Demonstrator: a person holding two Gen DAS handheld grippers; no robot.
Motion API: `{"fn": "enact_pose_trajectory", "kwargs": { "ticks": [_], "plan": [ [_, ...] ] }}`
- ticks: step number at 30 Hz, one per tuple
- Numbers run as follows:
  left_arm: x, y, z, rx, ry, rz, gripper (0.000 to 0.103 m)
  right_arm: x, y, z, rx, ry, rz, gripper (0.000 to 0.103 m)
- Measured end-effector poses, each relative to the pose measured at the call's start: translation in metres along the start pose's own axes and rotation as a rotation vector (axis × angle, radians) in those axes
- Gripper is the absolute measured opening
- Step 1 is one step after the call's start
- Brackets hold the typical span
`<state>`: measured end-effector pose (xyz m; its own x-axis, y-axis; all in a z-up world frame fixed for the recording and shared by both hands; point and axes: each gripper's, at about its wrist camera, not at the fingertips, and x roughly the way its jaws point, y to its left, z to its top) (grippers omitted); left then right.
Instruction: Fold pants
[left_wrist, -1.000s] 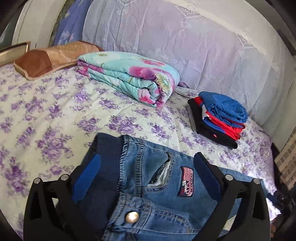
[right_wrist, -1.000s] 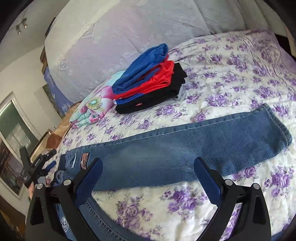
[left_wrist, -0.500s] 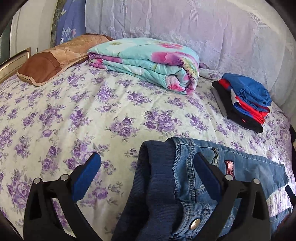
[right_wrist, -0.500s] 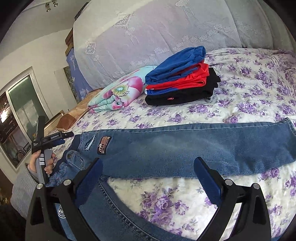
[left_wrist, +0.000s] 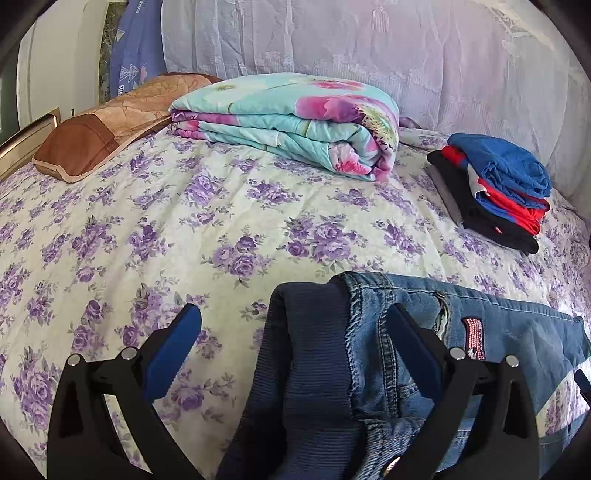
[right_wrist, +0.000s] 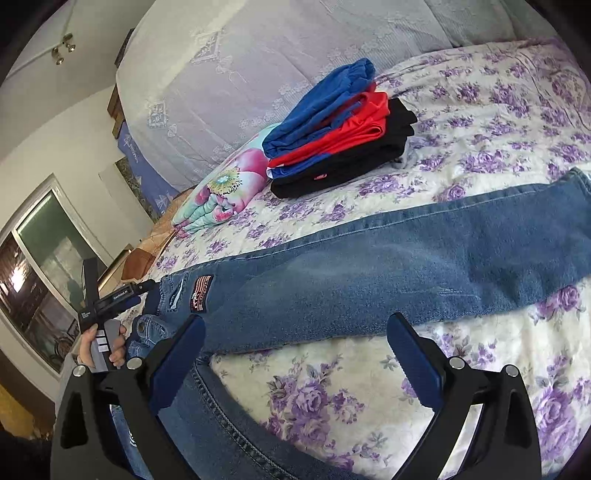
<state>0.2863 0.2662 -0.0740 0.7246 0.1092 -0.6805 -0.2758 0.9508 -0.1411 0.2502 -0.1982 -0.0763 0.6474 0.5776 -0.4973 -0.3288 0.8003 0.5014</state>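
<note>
blue denim pants (right_wrist: 369, 273), purple-flowered bedsheet (left_wrist: 184, 229)

The left wrist view sits low at the blue denim jeans' (left_wrist: 369, 369) waistband, facing across the purple-flowered bed (left_wrist: 147, 229). The right wrist view looks along the same jeans (right_wrist: 369, 280); both share the folded clothes stack (left_wrist: 495, 192).

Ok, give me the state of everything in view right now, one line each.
jeans: unfolded, one leg stretched flat on the bed
left tongs: open, waistband between the fingers, not clamped
right tongs: open, empty, over the bedsheet
quilt: folded
clothes stack: folded, piled
</note>
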Motion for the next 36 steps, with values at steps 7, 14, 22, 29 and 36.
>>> {"fn": "enact_pose_trajectory", "kwargs": {
  "ticks": [7,14,22,29,36],
  "plan": [
    [0.001,-0.002,-0.001,0.018,-0.004,-0.003,0.098,0.0,-0.004,-0.001,0.024,0.007,0.011,0.099],
    [-0.001,-0.005,-0.002,0.027,-0.013,-0.011,0.091,0.001,-0.006,0.0,0.036,0.013,0.008,0.099],
    [0.009,0.001,-0.003,-0.005,0.038,-0.085,0.052,0.002,-0.008,0.0,0.048,0.024,0.011,0.099],
    [0.008,0.027,-0.001,-0.135,0.02,-0.188,0.025,0.004,-0.005,0.01,0.019,0.046,0.008,0.099],
    [0.016,0.023,0.0,-0.126,0.05,-0.205,0.061,0.019,0.013,0.06,-0.237,0.138,-0.102,0.099]
  ]
}}
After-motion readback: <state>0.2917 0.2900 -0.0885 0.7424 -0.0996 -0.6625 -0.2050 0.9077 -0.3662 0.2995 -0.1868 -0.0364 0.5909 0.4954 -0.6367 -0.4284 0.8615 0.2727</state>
